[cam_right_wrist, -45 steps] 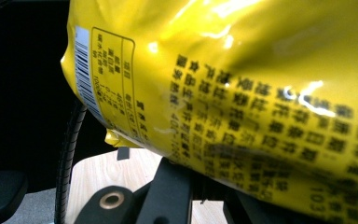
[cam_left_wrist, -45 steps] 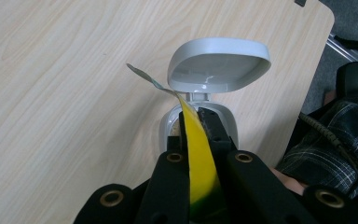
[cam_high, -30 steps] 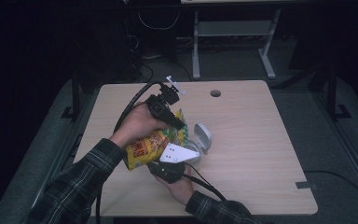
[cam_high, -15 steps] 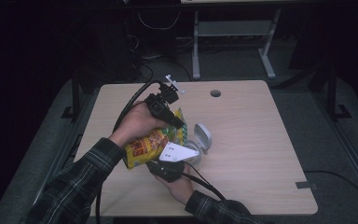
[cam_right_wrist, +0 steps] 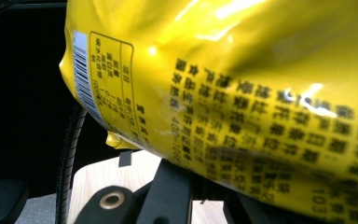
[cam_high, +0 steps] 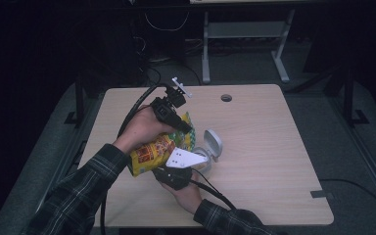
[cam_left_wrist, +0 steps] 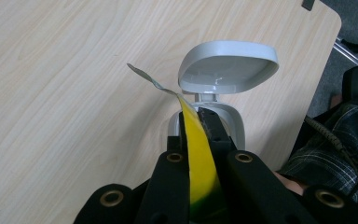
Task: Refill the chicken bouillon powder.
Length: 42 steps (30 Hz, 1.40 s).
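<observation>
Two grippers are on one yellow snack bag (cam_high: 157,149), which I hold just above the table (cam_high: 274,147), right beside a small grey bin (cam_high: 209,149) with its lid flipped up. Against the high view from a second ago, almost nothing has moved: the bag sits at the same tilt, both hands in the same spots, the bin lid at the same angle. I read that as a pause in the grip, likely before pulling the bag open or feeding it toward the bin, not progress yet.

My left gripper (cam_high: 183,128) pinches the bag's top edge; the left gripper view makes that plain, with the yellow film (cam_left_wrist: 198,154) clamped between the black jaws and a loose silver flap (cam_left_wrist: 149,80) curling off toward the bin lid (cam_left_wrist: 228,65). The high view hides that seam under my hand.

My right gripper (cam_high: 176,174) sits under the bag's lower end. Its own view gives printed text and a barcode (cam_right_wrist: 86,79) pressed close, detail the high view can't resolve, but the bag covers the jaw tips, so I cannot tell whether they are clenched.
</observation>
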{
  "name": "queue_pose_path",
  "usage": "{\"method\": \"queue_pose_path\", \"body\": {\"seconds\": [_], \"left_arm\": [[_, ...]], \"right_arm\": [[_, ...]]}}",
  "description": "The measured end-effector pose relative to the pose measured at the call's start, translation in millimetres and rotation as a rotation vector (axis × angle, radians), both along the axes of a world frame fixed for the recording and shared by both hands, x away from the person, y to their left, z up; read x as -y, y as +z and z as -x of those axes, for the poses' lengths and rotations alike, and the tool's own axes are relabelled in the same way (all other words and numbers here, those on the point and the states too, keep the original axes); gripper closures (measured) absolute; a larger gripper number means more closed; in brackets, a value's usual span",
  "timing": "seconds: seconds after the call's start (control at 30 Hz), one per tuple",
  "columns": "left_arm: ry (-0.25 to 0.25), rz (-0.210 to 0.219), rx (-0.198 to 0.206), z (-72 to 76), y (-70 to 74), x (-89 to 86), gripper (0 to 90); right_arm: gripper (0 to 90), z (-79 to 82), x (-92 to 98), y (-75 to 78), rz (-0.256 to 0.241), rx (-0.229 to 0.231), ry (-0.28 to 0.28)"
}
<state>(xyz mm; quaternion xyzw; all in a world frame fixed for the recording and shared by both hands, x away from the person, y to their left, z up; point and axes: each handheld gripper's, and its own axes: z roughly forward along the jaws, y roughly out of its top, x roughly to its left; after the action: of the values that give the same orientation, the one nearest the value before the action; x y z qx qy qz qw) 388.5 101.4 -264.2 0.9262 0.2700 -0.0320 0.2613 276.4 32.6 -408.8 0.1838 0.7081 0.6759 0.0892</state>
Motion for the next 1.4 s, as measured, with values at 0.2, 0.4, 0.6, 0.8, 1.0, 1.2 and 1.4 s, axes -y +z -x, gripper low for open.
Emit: {"method": "queue_pose_path", "body": {"seconds": [0.2,0.4,0.6,0.8,1.0,1.2,1.4], "left_arm": [[-0.001,0.001,0.002,-0.4,1.1,1.7,90.0],[-0.004,-0.007,0.006,-1.5,1.6,4.0,90.0],[-0.004,-0.006,0.008,-1.5,2.2,4.4,90.0],[-0.003,-0.008,0.009,-1.1,2.6,4.2,90.0],[-0.001,-0.007,0.008,-1.3,2.4,4.3,90.0],[-0.001,-0.009,0.006,-1.3,2.4,4.2,90.0],[0.000,-0.009,0.007,-1.1,2.7,4.3,90.0]], "right_arm": [[89.8,-0.6,0.7,0.9,-0.003,-0.001,-0.004],[89.9,-1.6,2.0,1.2,-0.008,-0.008,-0.007],[89.8,-2.3,2.3,1.5,-0.010,-0.001,-0.008],[89.8,-2.2,2.2,1.8,-0.011,0.001,-0.007],[89.8,-2.4,2.1,1.8,-0.011,0.000,-0.006],[89.9,-2.3,2.0,1.8,-0.011,0.001,-0.004],[89.9,-2.3,2.0,2.1,-0.012,0.002,-0.004]]}}
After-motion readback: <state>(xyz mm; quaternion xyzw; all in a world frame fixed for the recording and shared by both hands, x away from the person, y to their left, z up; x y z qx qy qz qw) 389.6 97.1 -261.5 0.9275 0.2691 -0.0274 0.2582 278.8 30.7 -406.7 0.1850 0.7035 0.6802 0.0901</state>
